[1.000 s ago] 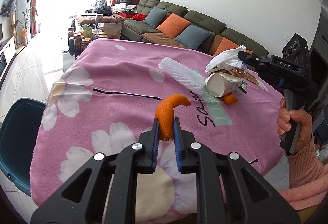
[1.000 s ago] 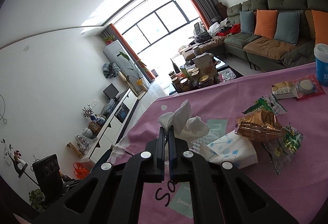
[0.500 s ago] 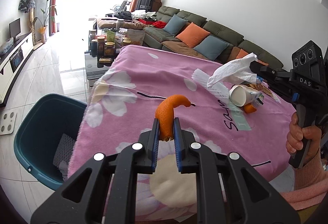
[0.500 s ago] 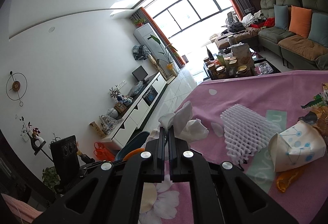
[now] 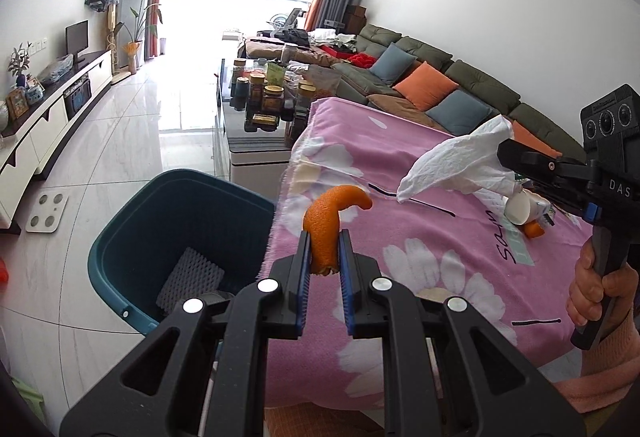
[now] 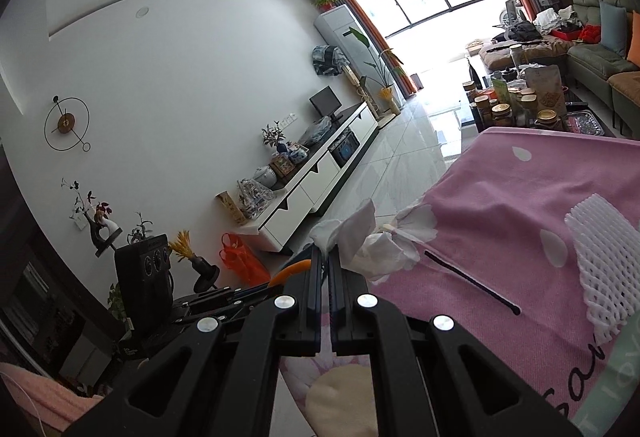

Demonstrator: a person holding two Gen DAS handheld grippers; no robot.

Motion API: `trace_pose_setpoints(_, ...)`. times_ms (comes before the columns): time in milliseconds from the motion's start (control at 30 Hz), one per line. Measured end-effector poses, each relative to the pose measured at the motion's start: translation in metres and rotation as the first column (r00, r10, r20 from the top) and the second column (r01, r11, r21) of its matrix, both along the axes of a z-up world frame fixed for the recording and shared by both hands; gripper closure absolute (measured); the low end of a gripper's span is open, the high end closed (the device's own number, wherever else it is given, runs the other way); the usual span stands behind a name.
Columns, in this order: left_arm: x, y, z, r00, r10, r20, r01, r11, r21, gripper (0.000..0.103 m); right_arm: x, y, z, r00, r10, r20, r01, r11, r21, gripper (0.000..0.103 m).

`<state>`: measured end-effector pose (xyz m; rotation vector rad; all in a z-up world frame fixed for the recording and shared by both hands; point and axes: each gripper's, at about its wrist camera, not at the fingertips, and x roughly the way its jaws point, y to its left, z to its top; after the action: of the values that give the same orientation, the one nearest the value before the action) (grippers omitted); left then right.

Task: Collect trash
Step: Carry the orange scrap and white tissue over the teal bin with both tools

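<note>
Left gripper (image 5: 323, 251) clamped on a curled strip of orange peel (image 5: 328, 225), blue pads pinching its lower end, curved tip arching up and to the right. Held at the near corner of the pink flowered tablecloth (image 5: 400, 237), just beside the teal bin (image 5: 120, 249) standing on the tiled floor to the left (a white foam net (image 5: 190, 277) already lying inside). Right gripper (image 6: 325, 257) pressed together on a crumpled white tissue (image 6: 372, 241), most of the wad bulging out to the right of the fingers, above the table's edge. Seen from the left wrist, same tissue (image 5: 456, 161) trailing from the right gripper's tip, above the cloth, with a hand (image 5: 592, 293) and pink sleeve on the handle. Farther back on the cloth: a tipped paper cup (image 5: 520, 207), another bit of peel (image 5: 534, 229) touching it, and a second white foam net (image 6: 600, 261).
</note>
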<state>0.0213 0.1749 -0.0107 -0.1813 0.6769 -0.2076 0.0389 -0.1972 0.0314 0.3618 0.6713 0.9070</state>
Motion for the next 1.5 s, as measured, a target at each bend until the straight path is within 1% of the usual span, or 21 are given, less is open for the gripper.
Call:
trace_pose_setpoints(367, -0.003, 0.041, -0.008, 0.995, 0.101, -0.017, -0.101, 0.995, 0.005, 0.089, 0.009, 0.058, -0.002, 0.994, 0.11, -0.02, -0.11, 0.994, -0.014, 0.101)
trace_pose_setpoints(733, 0.003, 0.064, -0.022, 0.986, 0.155, -0.054, -0.155, 0.988, 0.002, 0.089, 0.024, 0.096, -0.017, 0.981, 0.177, -0.079, -0.18, 0.983, -0.029, 0.101)
trace_pose_setpoints(1133, 0.019, 0.073, -0.041, 0.976, 0.195, -0.102, -0.196, 0.981, -0.001, 0.089, 0.036, 0.129, -0.032, 0.972, 0.198, -0.129, -0.209, 0.975, -0.074, 0.101)
trace_pose_setpoints(1500, 0.036, 0.079, -0.058, 0.966, 0.219, -0.138, -0.221, 0.975, 0.002, 0.089, 0.045, 0.148, -0.046, 0.966, 0.197, -0.168, -0.218, 0.969, -0.118, 0.101)
